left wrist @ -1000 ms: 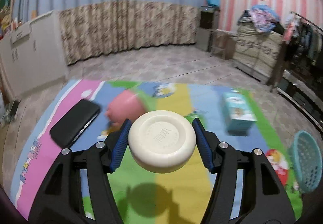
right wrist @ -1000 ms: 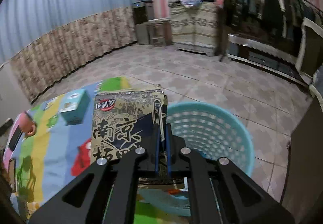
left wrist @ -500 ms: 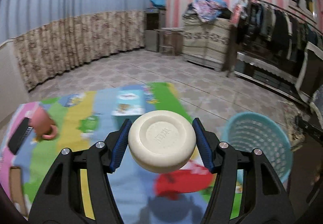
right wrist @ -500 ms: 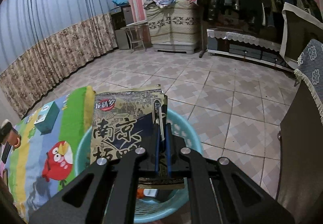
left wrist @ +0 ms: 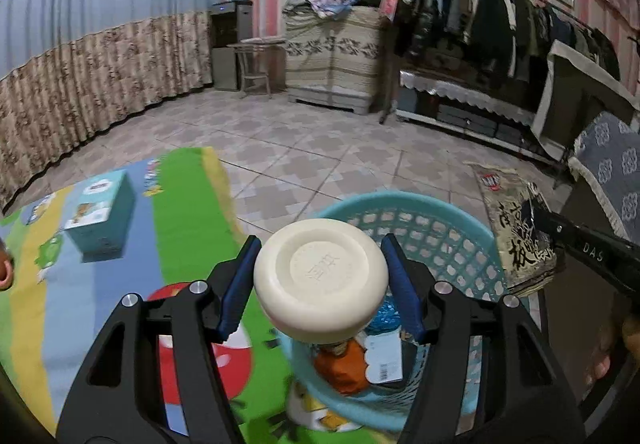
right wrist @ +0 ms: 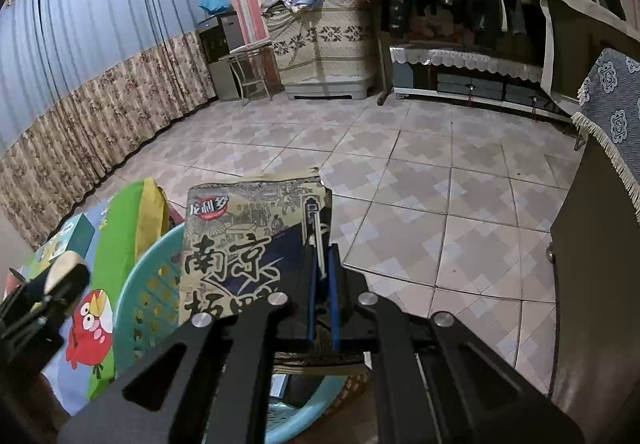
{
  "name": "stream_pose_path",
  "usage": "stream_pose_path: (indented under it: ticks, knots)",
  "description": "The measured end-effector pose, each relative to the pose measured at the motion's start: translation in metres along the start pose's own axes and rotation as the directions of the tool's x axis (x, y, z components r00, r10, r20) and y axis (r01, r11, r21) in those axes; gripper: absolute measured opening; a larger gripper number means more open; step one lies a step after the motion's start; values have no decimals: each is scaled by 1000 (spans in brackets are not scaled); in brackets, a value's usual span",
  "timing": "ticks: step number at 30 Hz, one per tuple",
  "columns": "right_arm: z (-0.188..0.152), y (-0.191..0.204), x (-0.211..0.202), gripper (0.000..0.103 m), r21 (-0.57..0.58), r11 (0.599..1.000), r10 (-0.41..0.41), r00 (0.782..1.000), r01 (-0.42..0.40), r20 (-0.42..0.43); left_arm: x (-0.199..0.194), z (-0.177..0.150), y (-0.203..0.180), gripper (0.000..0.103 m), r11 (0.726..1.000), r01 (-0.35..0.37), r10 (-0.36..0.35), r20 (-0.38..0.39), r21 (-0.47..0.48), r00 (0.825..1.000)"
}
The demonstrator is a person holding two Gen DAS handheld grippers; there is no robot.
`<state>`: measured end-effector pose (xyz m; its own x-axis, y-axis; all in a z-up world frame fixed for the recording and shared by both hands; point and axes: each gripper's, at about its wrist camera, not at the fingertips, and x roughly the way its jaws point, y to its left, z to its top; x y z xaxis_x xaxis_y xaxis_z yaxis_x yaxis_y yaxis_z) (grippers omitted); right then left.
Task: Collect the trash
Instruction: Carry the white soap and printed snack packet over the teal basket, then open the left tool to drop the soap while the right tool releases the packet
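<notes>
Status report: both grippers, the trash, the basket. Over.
Left gripper shut on soap, above basket. Right gripper shut on packet, at basket rim. Nothing in the way.

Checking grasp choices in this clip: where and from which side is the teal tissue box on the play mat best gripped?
Grip the teal tissue box across its two long side walls, coming from above. It lies flat on the play mat with its printed top up, standing free, so both flat, parallel walls are open to the fingers. Both grippers are busy: the left gripper holds the soap bar, the right gripper the snack bag.
</notes>
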<state>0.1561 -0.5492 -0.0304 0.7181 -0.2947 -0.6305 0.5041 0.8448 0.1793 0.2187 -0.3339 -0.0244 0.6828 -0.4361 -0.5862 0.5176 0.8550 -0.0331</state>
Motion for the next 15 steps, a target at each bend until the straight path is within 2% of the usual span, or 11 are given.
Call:
stream_pose_path:
  ticks: [6,15]
  knots:
    - [0,-2,7,6,-8,1000,-8,1000,8,-4,15,0,-17,60,999,14,-14,-7,37,1000]
    - [-2,0,9,6,-19,1000,-10,1000,10,-3,28,3,-14,63,999,26,-25,-25,44,999]
